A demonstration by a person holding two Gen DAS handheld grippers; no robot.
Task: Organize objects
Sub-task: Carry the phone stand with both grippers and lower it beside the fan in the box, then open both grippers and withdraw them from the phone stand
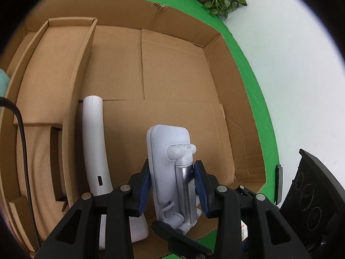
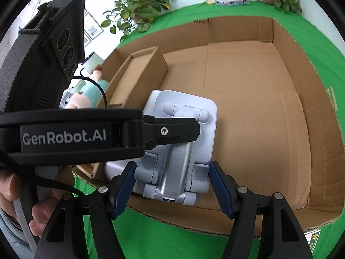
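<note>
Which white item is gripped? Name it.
The folding stand with the metal hinge, held by the left gripper; the white curved handle lies loose by the cardboard divider.

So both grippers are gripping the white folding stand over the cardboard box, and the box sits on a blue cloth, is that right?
Not quite: the cloth is green, not blue, as the right wrist view shows. The rest holds: the left gripper and the right gripper both grip the white folding stand over the cardboard box.

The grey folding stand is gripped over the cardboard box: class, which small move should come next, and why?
Probably lower the grey folding stand onto the bare floor of the cardboard box, beside the white tube. Both the left gripper and right gripper clamp it above the box.
</note>
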